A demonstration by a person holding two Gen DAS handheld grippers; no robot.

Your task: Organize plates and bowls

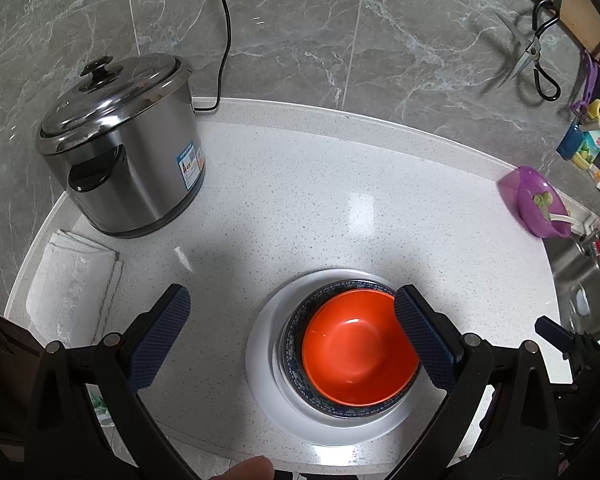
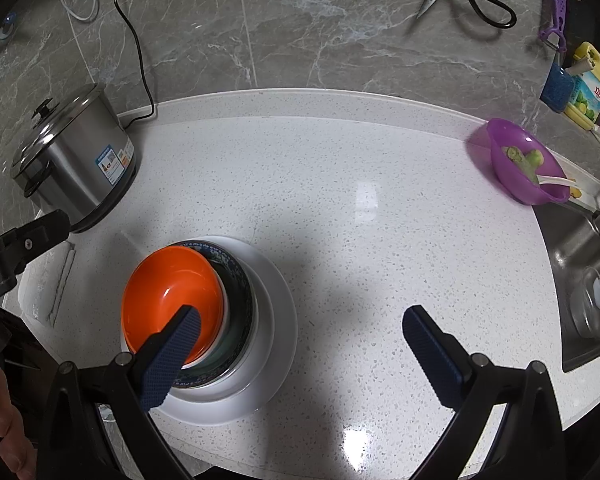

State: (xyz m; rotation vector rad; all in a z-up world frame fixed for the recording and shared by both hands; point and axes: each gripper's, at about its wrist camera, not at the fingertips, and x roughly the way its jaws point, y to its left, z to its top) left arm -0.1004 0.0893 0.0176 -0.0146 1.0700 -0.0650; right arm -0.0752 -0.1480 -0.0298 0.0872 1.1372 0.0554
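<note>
Orange bowl (image 1: 358,350) sits nested in blue-patterned bowl (image 1: 296,360) on white plate (image 1: 260,364); both hand-held grippers spread wide.

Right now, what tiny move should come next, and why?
Probably draw both back. The orange bowl already nests in the patterned bowl on the white plate, and both the left hand-held gripper and right hand-held gripper are open and empty.
</note>
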